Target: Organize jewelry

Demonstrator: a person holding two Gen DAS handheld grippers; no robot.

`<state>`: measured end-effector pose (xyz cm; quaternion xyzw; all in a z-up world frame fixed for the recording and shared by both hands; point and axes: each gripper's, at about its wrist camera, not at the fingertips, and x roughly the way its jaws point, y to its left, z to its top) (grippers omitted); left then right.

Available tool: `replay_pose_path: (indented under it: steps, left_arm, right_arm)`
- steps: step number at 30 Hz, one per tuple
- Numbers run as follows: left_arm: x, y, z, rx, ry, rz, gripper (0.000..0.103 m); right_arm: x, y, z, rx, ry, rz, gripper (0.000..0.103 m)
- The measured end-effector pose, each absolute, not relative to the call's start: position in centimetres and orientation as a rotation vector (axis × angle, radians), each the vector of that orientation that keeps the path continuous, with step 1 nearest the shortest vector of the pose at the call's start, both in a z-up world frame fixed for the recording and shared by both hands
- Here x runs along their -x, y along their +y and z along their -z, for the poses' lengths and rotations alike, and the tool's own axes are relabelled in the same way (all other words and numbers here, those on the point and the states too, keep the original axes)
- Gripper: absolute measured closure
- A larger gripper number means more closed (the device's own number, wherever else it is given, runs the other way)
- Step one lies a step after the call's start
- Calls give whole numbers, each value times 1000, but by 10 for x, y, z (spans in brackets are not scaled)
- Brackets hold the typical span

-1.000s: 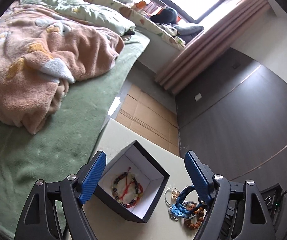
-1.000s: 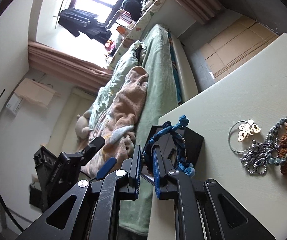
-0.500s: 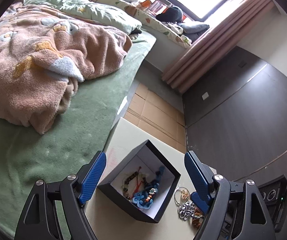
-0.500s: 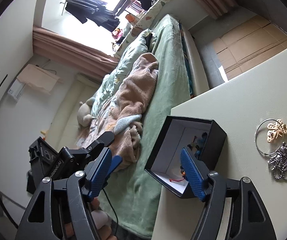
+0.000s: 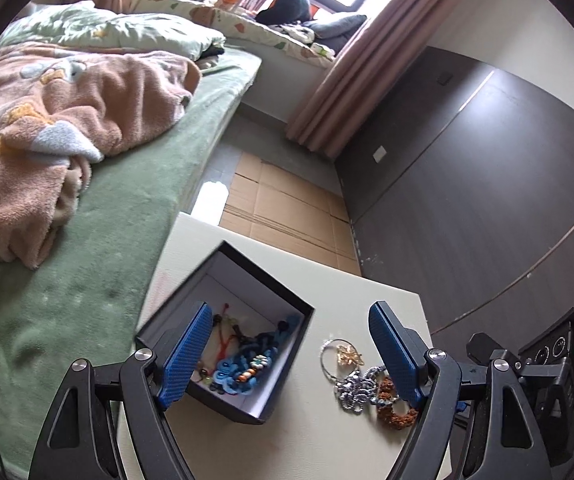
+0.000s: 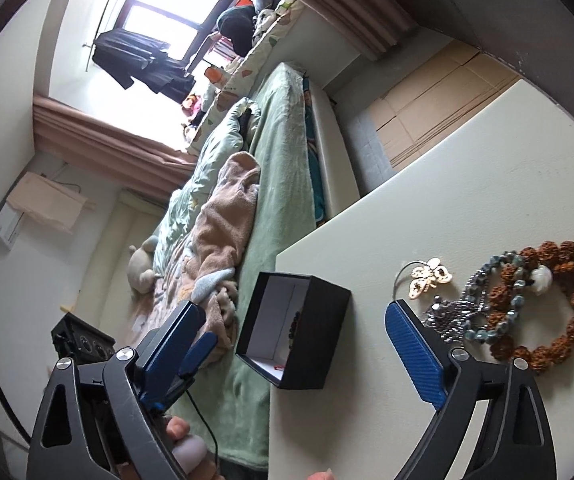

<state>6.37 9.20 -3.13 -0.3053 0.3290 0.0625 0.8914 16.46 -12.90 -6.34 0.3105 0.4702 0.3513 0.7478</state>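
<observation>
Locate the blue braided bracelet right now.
Left wrist view: the blue braided bracelet lies inside the open black box on the table, atop the beaded pieces, left of the butterfly ring.

the left gripper (image 5: 291,350) fills the lower part of its own view, its blue-padded jaws spread wide with nothing pressed between them. the right gripper (image 6: 293,350) sits low in its view, angled downward, its jaws having just been opening and now wide apart, gripping nothing. fingertips (image 6: 177,426) show at the lower left edge.
</observation>
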Motion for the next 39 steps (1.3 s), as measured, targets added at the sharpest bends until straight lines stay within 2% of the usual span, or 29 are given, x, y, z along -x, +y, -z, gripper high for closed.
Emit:
replay_pose_path:
  steps: [1,13,26,27,30,37,39]
  left_arm:
    - [-66,88,31,630,686,-123,22]
    - [-89,29,40,494,773,-11,22]
    - [-119,-18,64,373,895,1,22]
    - [-121,-22,66,368,899,8,22]
    - [-127,-33,69,360,901,36,22]
    - [-140,-72,80,272,950,117,34]
    - [-144,-82,87,240,968,127,39]
  right_arm:
    - [-164,-135,64,-680,1029,-754,0]
    - [-167,-195,67,-643,1042,-612,0]
    - [-173,-220,88,-617,1153,-489,0]
    - [-173,-220,91,-622,1161,-492,5]
    - [-179,-223,102,-677,1202,-493,29]
    - [-186,-245,108,-730,1209,-406,42]
    - [-186,-249,107,-714,1206,-383,42]
